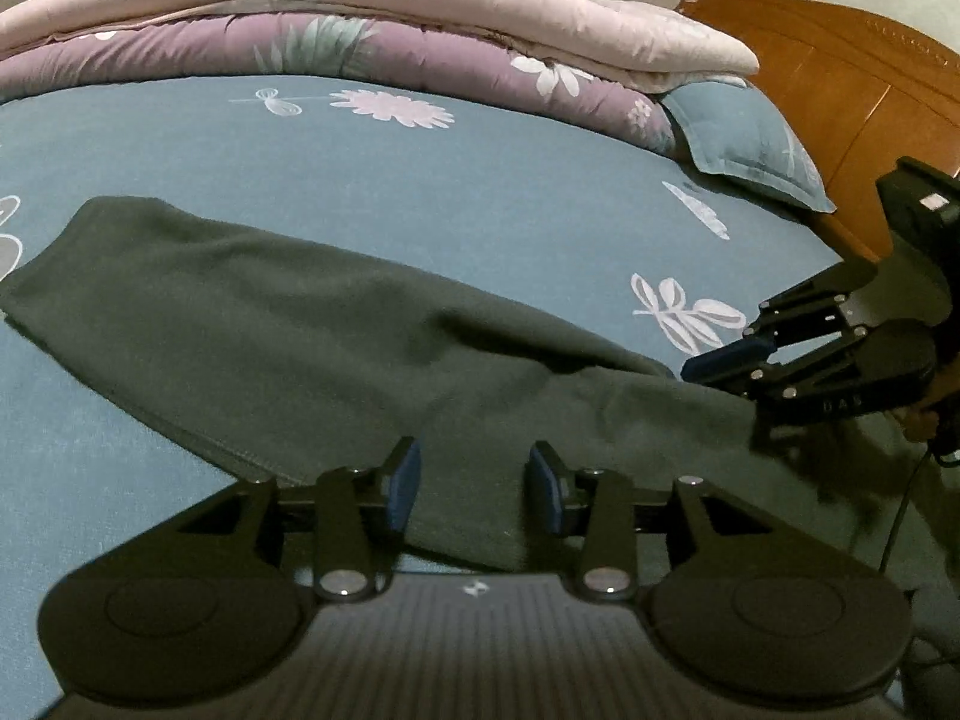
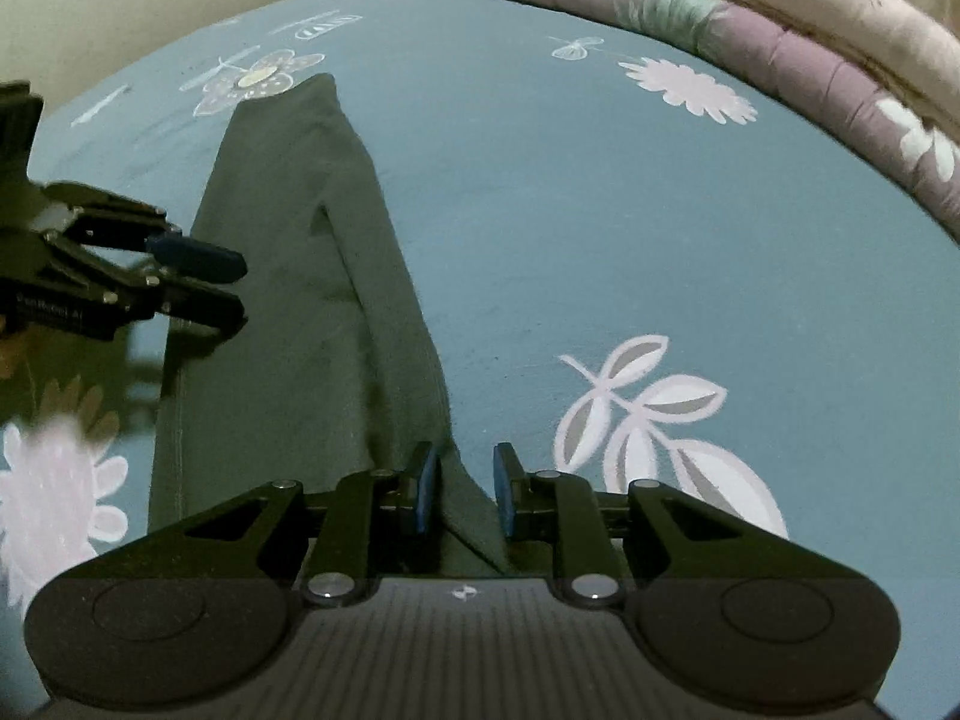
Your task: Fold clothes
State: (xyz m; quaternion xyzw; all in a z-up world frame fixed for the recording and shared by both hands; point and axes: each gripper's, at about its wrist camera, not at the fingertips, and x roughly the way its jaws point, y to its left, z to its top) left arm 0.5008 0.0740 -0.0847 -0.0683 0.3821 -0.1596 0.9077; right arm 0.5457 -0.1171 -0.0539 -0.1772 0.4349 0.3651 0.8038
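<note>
Dark green garment (image 1: 288, 324) lies flat and long on the bed (image 1: 420, 180), its teal flowered sheet showing around it; everything here is placed against that garment. The left gripper (image 1: 474, 483) is held low and level over the garment's near edge, jaws apart, with cloth showing in the gap between the blue pads (image 1: 403, 489) — whether they touch it is not clear. The right gripper (image 2: 465, 489) sits low at the garment's end, jaws apart, a narrow fold of the cloth running up between them. Beyond the garment's far side a folded quilt (image 1: 372, 42) is stacked, and a wooden headboard (image 1: 840, 78) stands past its right end.
</note>
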